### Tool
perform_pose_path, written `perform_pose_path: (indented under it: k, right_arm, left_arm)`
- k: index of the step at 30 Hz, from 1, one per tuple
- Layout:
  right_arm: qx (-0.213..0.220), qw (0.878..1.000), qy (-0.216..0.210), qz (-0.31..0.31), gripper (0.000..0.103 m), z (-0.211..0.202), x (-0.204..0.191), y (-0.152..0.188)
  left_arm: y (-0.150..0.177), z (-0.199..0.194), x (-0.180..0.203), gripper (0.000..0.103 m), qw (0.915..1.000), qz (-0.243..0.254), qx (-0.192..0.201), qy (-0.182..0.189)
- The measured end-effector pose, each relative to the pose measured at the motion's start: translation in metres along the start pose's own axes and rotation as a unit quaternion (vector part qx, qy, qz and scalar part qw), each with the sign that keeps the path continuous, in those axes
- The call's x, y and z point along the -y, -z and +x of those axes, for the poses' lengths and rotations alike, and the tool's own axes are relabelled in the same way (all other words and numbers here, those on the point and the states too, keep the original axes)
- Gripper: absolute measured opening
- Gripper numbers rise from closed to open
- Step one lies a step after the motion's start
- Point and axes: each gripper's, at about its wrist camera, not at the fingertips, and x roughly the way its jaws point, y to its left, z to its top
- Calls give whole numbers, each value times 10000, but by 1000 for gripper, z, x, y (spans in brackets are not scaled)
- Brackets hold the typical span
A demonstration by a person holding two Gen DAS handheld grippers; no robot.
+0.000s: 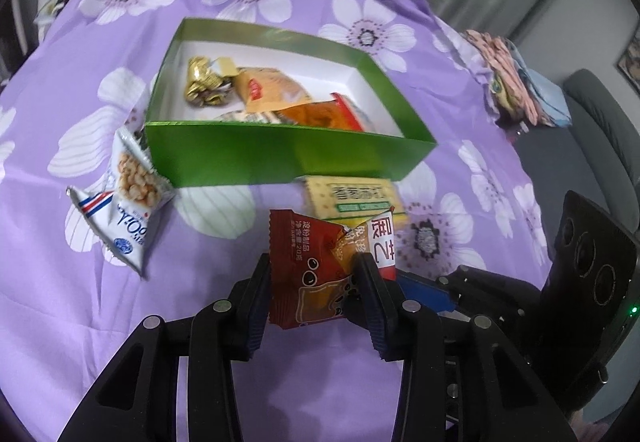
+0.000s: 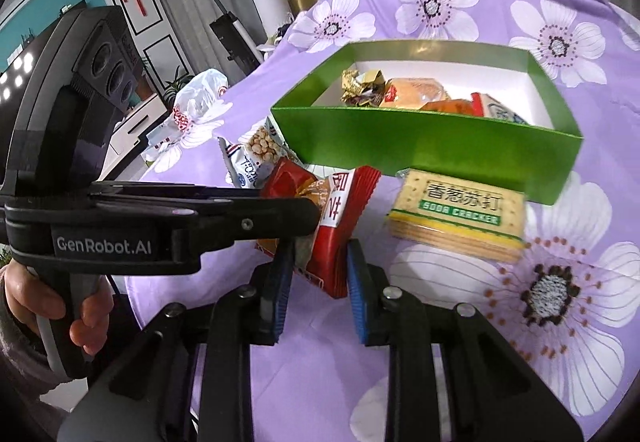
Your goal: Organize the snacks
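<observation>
A red snack packet [image 1: 316, 266] is held above the purple flowered cloth. My left gripper [image 1: 314, 274] is shut on it. My right gripper [image 2: 318, 262] is closed around its other end [image 2: 340, 210], with the left gripper's fingers [image 2: 280, 208] crossing in front. A green box [image 1: 280, 154] with a white inside holds gold-wrapped candies [image 1: 204, 82] and several snack packets. It stands just beyond the packet, also in the right wrist view [image 2: 420, 138]. A soda cracker pack [image 2: 456, 214] lies in front of the box. A white popcorn bag [image 1: 128, 198] lies at the box's left corner.
The table's cloth [image 1: 280, 382] drops off at the right edge, where folded fabrics [image 1: 516, 82] and a grey chair [image 1: 600, 146] stand. In the right wrist view a white plastic bag [image 2: 196, 102] sits at the table's far left edge, with a cabinet and wall behind.
</observation>
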Motion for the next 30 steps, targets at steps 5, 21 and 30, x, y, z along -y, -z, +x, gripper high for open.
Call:
perform_pose_path:
  k: [5,21,30]
  right_arm:
    - [148,9999,65,-42,27,-12,0,0]
    - [426,9990,136,0,27,-41,5,8]
    - [518,9985,155,0,27,-47,4,9]
  left_arm:
    - [-1,-5,14,42,9998,185,84,-24]
    - [-2,-14,43,42,9982,563,198,-109]
    - [-1,-17,52,42,9971,692,260,-170]
